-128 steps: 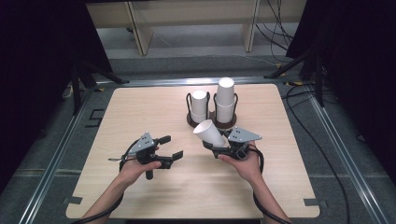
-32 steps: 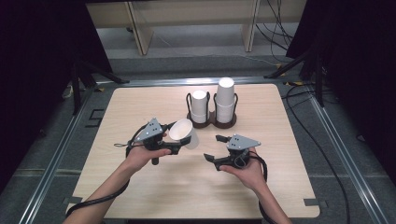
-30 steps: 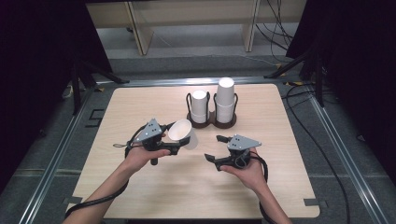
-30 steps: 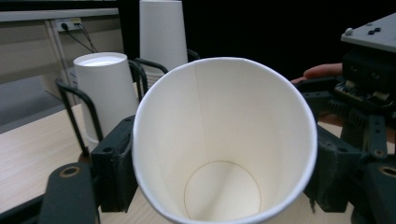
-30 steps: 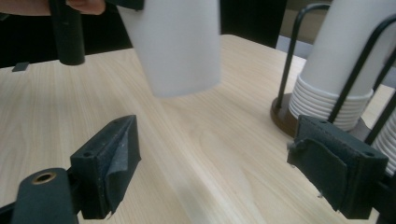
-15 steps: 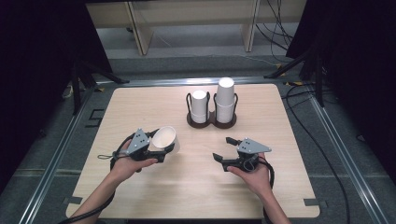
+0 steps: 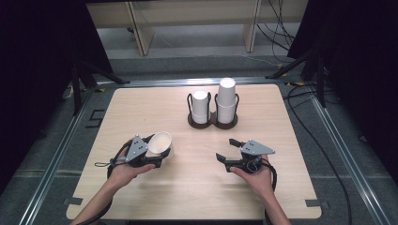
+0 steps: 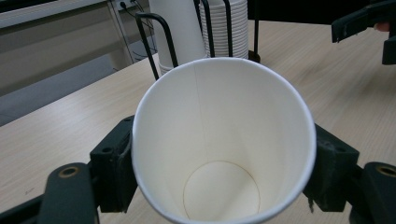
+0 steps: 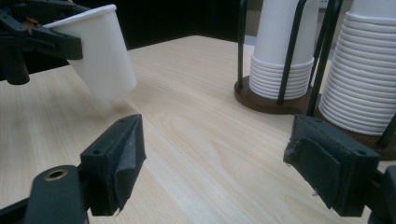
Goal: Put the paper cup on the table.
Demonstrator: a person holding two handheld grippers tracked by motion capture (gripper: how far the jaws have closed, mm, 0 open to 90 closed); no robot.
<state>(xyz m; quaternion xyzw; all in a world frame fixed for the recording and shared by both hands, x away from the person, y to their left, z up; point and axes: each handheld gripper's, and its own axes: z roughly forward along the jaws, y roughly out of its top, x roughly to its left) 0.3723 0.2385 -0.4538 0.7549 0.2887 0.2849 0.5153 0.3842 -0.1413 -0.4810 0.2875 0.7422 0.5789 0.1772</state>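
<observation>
A white paper cup point(image 7: 160, 141) is held tilted at the table's left front, its mouth facing up and to the right. My left gripper point(image 7: 157, 151) is shut on it, with a jaw on each side of the cup wall point(image 8: 224, 121). From the right gripper view the cup point(image 9: 99, 56) has its base close to the wood; I cannot tell whether it touches. My right gripper point(image 7: 227, 149) is open with nothing between its jaws point(image 9: 219, 163), low over the table to the right of the cup.
A dark wire holder point(image 7: 211, 123) stands at the table's back centre with two stacks of white cups, a shorter left stack point(image 7: 200, 106) and a taller right stack point(image 7: 226, 99). They stand close ahead of the right gripper point(image 9: 280, 46). Bare wood lies between the grippers.
The cup went from the right gripper to the left one. Over the last second the left gripper carried it nearer and leftward, lower; the right gripper drew to the right, open.
</observation>
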